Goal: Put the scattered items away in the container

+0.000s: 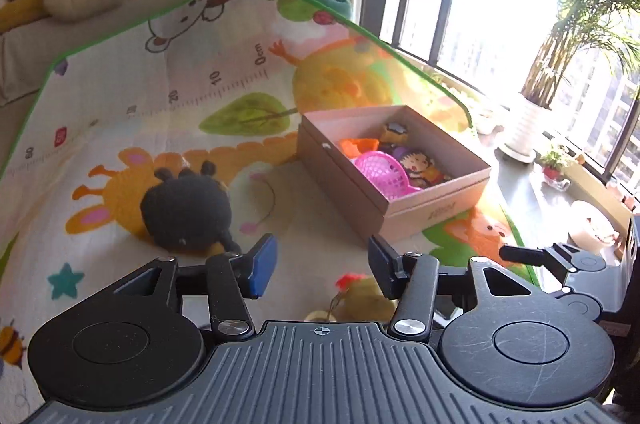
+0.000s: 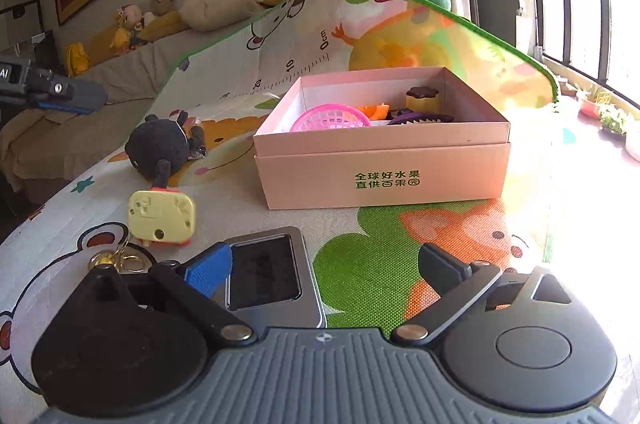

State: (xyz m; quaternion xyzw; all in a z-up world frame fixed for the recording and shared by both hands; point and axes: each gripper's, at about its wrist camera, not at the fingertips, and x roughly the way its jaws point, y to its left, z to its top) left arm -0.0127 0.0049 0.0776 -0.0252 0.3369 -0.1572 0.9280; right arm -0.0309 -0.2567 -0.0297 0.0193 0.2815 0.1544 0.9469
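Cartoon play mat [image 2: 360, 264] under open pink cardboard box [image 2: 380, 164] of toys.

I see bare mat [image 2: 360, 224] before the open-topped box [image 2: 380, 176]; the black plush [image 2: 158, 148] and yellow keychain toy [image 2: 162, 218] crowd its left.

Box [image 2: 382, 180] front: green "全球好水果 直供百果园"; mat [image 2: 288, 64] ruler: "0cm", "10" (further numbers blurred).

The right gripper [image 2: 324, 270] gapes over a tin [image 2: 276, 300] on the mat [image 2: 360, 264]; the box [image 2: 382, 168] holds a pink basket [image 2: 330, 118].
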